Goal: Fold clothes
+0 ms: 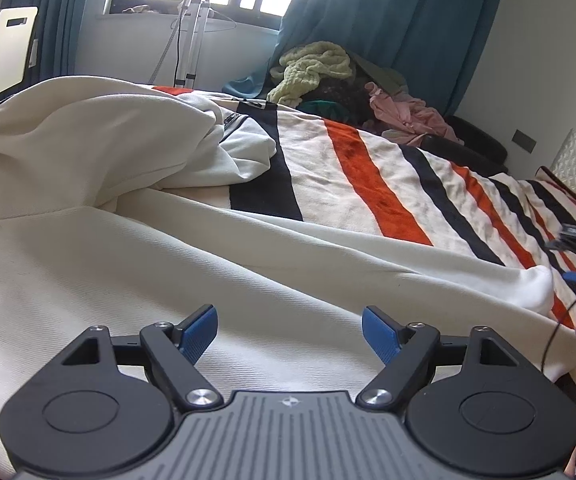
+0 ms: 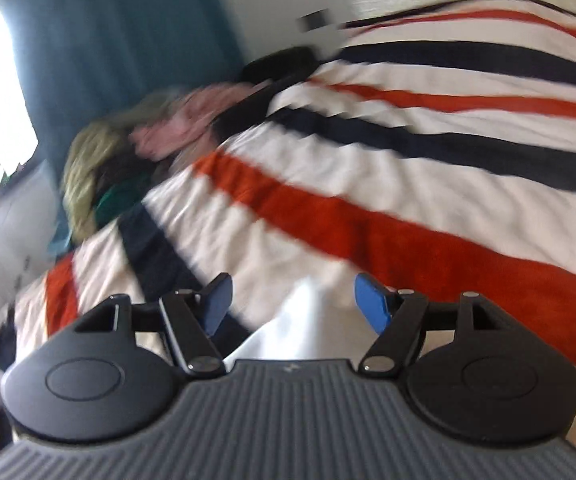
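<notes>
— Left gripper?
— Spread wide, gripping nothing, hovering low over the cream garment.
— And that garment?
— Spread across the striped blanket, sleeve cuff stretched out, upper part bunched beyond the gripper.
— Right gripper?
— Fingers apart too, empty, tilted above the striped blanket; view blurred, a white corner of cloth just below the fingers.
— Beyond the blanket?
— Heap of clothes at its far edge, against the teal curtain.

Both grippers — left and right — hold their fingers spread wide (nothing gripped).
</notes>
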`<move>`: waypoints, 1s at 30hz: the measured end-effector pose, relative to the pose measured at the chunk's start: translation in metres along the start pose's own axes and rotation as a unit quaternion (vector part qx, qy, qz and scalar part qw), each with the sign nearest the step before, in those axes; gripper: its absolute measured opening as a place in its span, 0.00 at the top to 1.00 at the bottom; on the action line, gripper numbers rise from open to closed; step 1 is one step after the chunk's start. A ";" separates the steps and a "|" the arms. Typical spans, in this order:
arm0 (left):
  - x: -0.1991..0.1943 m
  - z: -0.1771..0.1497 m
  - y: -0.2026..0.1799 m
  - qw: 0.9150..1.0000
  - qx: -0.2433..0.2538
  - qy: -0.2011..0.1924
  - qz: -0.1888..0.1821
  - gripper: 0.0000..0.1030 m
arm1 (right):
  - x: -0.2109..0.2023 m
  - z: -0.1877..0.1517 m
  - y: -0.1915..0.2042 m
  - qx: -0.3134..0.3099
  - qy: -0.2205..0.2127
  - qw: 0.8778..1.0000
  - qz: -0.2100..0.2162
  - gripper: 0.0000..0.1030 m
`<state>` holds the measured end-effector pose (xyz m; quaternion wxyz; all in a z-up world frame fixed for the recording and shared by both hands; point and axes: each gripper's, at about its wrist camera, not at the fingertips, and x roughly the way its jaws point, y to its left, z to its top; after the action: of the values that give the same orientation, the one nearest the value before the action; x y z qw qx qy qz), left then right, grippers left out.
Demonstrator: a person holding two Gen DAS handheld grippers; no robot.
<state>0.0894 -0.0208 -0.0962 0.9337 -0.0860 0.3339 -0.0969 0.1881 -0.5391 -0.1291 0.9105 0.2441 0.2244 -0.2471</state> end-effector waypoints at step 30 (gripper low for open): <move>0.014 -0.001 0.005 0.999 -0.003 0.025 0.022 0.19 | 0.088 -0.029 0.048 -0.021 0.146 0.989 -0.020 0.26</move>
<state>0.1001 -0.0199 -0.1069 0.9267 -0.0788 0.3591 -0.0777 0.2750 -0.5161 -0.1823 0.8677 0.2542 0.3650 -0.2221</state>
